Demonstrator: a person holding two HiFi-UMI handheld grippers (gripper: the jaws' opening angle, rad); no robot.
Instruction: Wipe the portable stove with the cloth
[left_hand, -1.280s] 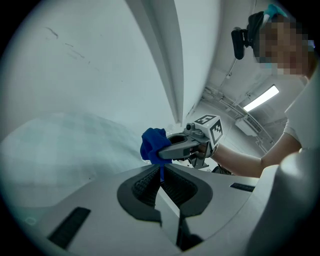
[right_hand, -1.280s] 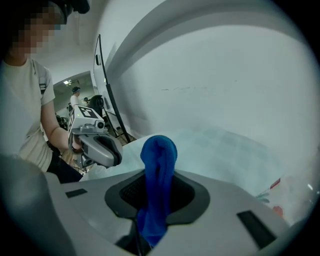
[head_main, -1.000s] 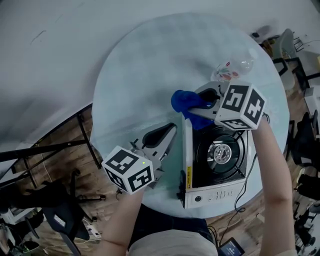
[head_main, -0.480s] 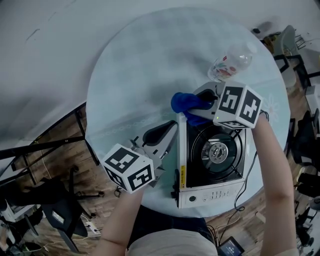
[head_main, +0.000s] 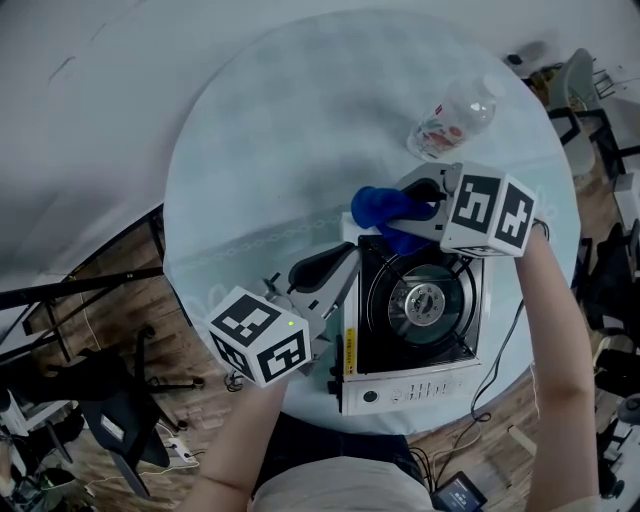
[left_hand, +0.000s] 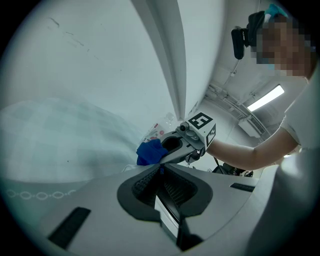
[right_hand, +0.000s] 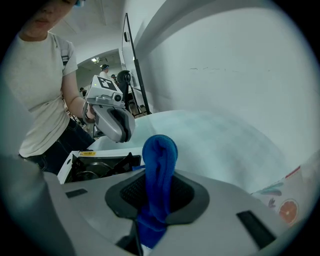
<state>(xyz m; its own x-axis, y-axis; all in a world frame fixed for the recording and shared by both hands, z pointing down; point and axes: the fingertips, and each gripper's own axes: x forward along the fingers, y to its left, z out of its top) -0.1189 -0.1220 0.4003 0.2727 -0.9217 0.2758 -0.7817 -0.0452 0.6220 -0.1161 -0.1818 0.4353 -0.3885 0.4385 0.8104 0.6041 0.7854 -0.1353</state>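
**Right claw** (head_main: 412, 208): closed on the blue cloth (head_main: 378, 204). The cloth is pinched at mid-length, with a rounded wad standing beyond the tips and a tail hanging behind the pads.

**Left claw** (head_main: 335, 272): drawn in to a narrow gap on a thin white edge, judged to be the left wall of the portable stove (head_main: 400, 392).

**Position of task items:** the stove lies just under and behind the right claw, its burner and pan supports on the near side of the tips. The cloth sits over the stove's far-left corner. Whether it touches the metal cannot be told.

**Other stock:** a plastic bottle (head_main: 452, 118) lies on its side on the bench (head_main: 280, 150), close beyond the right claw.

**Hazards (judged):**
- The wad may catch on the pan supports and pull out of the pads, since it is held only by a fold.
- The stove sits near the bench's front rim, so a hard stroke could slide it if the left claw's hold slips.
- A wide swing could send the bottle rolling.

**Pose:** the right forearm runs up the stove's right side with the wrist turned inward, so the claw points across the far edge. The left forearm rises from the near rim with its claw angled toward the stove's far-left corner.
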